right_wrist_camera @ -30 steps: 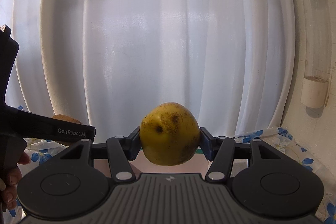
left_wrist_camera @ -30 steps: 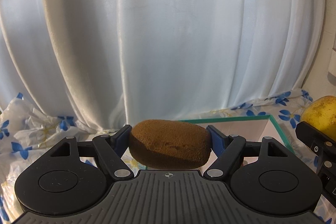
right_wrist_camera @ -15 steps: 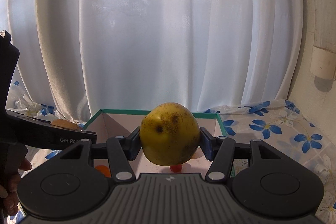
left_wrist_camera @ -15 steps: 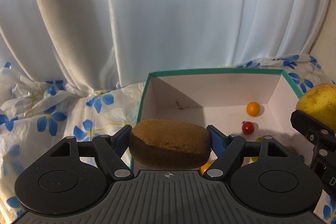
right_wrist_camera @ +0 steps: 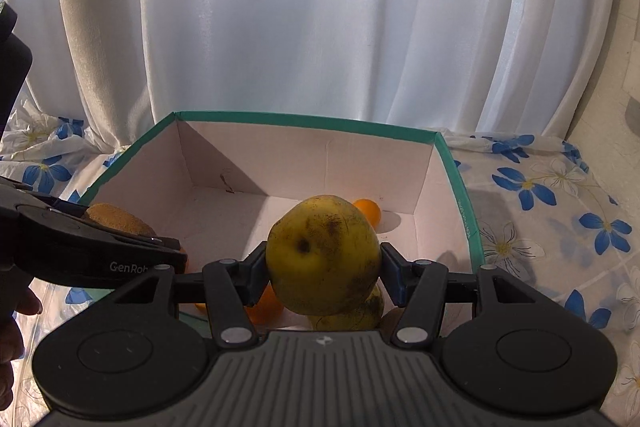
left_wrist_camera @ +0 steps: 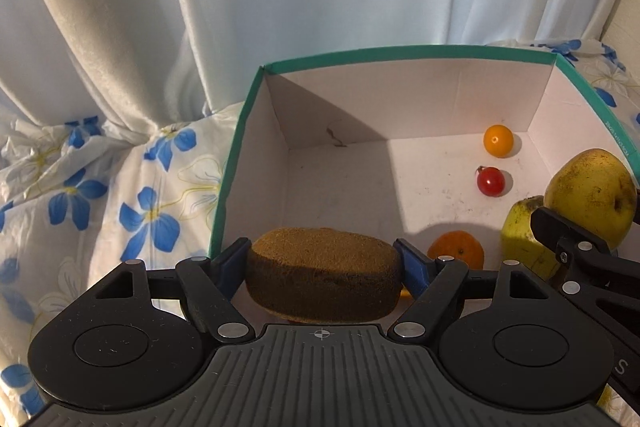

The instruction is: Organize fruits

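The left tongs (left_wrist_camera: 323,269) are clamping a kiwi (left_wrist_camera: 323,277) crosswise, its long axis spanning pad to pad. The right tongs (right_wrist_camera: 323,277) are gripping a yellow quince (right_wrist_camera: 323,255) (blotched brown). Both are hanging over the teal-rimmed box (left_wrist_camera: 400,51), whose bare floor is lying ahead and below, the left tongs nearer that clear patch.

One kiwi (left_wrist_camera: 324,279). Two yellow pears: one held aloft (left_wrist_camera: 592,195), one lying in the box (left_wrist_camera: 520,239). One mandarin (left_wrist_camera: 456,251). Two cherry tomatoes: one orange-yellow (left_wrist_camera: 498,141), one red (left_wrist_camera: 491,181). One teal-rimmed cardboard box (left_wrist_camera: 400,53). Two hand-held grippers: left (left_wrist_camera: 324,267), right (right_wrist_camera: 323,263). Further orange fruit partly hidden under the right one; number uncertain.
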`<state>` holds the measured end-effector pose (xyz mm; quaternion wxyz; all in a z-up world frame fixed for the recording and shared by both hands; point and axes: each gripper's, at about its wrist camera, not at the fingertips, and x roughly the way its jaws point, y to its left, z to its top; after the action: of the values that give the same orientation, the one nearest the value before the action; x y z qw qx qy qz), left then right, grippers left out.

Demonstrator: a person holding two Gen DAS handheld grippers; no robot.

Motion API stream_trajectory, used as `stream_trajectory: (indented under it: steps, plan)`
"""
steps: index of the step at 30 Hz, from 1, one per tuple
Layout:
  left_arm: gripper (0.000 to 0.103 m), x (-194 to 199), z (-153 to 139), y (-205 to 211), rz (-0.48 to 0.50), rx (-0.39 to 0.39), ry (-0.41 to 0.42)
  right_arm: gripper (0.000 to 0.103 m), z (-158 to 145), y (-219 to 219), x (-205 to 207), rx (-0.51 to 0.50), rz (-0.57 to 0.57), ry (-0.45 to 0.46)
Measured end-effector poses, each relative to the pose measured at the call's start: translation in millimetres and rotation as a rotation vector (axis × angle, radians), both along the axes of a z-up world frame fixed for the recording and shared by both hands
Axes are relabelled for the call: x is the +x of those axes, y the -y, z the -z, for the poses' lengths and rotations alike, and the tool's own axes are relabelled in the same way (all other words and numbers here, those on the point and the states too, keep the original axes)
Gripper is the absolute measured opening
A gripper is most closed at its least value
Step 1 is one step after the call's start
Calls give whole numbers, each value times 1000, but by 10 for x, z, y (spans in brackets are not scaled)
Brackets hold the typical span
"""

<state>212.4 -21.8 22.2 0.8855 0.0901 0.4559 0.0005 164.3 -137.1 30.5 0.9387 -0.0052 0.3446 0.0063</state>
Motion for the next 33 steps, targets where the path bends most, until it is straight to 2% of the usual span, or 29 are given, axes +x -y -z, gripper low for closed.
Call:
stream_trajectory:
  steps: [4,5,6,7,13,15,19,21,23,26,30,33]
  plan:
    - [82,1,-21,-4,5,-13,5,58,-6,19,-2,-21,7,6]
    - [84,-8,-37,2,6,-8,12,65,-35,14,-13,-38,7,20]
    - [90,-14,-55,4,4,-6,17,71,-67,15,-24,-52,10,33]
    - [94,-24,-70,-1,1,-8,22,83,-101,22,-38,-59,21,45]
    - [96,-190,-206,-64,-2,-42,2,103,-260,71,-175,-56,46,70]
    - [97,-359,-318,-87,-18,-48,25,103,-298,89,-251,-48,45,58]
    - [100,-597,-435,-36,-29,72,55,103,-358,125,-417,-23,41,0]
    - [100,-635,-450,-5,-15,97,27,103,-389,115,-489,-33,65,-35]
    - [100,-643,-454,-5,12,55,-26,103,-421,73,-513,-76,74,-99]
    - [100,-650,-438,-16,-7,35,-84,103,-427,-15,-504,-151,33,-204]
    - [100,-657,-435,-46,-57,53,-100,103,-428,11,-521,-120,56,-278]
    - [100,-584,-403,-58,-84,79,-163,103,-420,33,-476,-114,93,-335]
